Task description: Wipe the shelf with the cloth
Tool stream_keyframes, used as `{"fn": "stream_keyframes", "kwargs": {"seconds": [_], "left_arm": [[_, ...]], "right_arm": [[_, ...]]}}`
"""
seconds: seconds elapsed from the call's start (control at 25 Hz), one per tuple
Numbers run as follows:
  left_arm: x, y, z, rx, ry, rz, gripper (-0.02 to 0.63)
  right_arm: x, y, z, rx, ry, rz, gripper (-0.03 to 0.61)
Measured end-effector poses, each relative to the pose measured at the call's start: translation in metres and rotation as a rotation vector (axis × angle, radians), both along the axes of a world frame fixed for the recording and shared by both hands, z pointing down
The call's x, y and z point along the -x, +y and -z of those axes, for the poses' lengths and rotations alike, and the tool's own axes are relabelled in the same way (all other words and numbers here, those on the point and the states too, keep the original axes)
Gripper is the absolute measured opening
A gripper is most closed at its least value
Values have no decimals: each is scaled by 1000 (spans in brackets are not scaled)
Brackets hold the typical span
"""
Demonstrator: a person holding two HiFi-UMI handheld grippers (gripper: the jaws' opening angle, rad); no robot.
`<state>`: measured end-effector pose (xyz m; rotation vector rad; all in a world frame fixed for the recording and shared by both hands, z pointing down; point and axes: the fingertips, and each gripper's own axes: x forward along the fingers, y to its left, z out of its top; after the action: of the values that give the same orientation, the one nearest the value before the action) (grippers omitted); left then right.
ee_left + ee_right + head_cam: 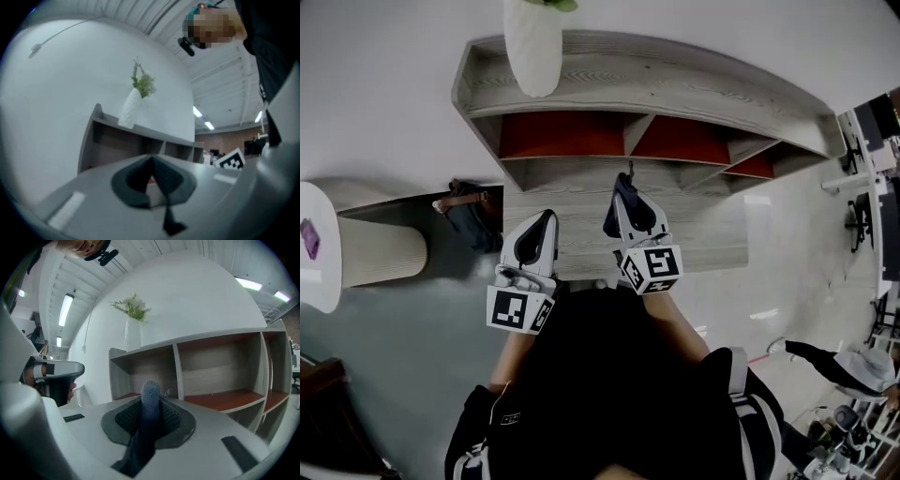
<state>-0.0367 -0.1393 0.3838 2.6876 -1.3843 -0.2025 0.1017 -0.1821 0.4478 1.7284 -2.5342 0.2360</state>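
Location: in front of a grey wood shelf (675, 94) with red-brown boards, standing against a white wall.

Left tongs (549, 217): jaws closed, pad tips meeting, nothing gripped. The left gripper view (152, 158) confirms the pads are together and bare. They are held over the lower grey board of the shelf, to the left of the other tongs. No contact with the board can be confirmed.

Right tongs (629, 187): jaws clamped on the cloth (622, 193), which is dark blue-grey. In the right gripper view the cloth (150, 401) stands as a rolled fold between the pads, rising just past the tips (151, 389), with the rest trailing back along the tongs. The tips point at the open compartments (215, 371), near the first upright divider. Whether the cloth touches the shelf cannot be told.

The marker cube of the right tongs shows at the right of the left gripper view.

Other items:
- A white vase (532, 47) with green sprigs is upright on the top board at its left end. It is also seen in both gripper views (130, 108) (132, 333).
- A dark bag (471, 214) lies on the floor (412, 319) beside the left end of the shelf.
- A white round counter (323, 272) at far left carries a small purple item (309, 237).
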Motion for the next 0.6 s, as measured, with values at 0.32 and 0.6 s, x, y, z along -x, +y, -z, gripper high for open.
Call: {"fn": "stream_keyframes", "kwargs": {"seconds": [0.32, 0.6], "left_arm": [[16, -32, -10, 24, 2, -56, 5], [19, -51, -15, 42, 10, -83, 5]], "right_arm": [[6, -49, -25, 51, 46, -78, 54], [-4, -79, -31, 74, 76, -149, 54]]}}
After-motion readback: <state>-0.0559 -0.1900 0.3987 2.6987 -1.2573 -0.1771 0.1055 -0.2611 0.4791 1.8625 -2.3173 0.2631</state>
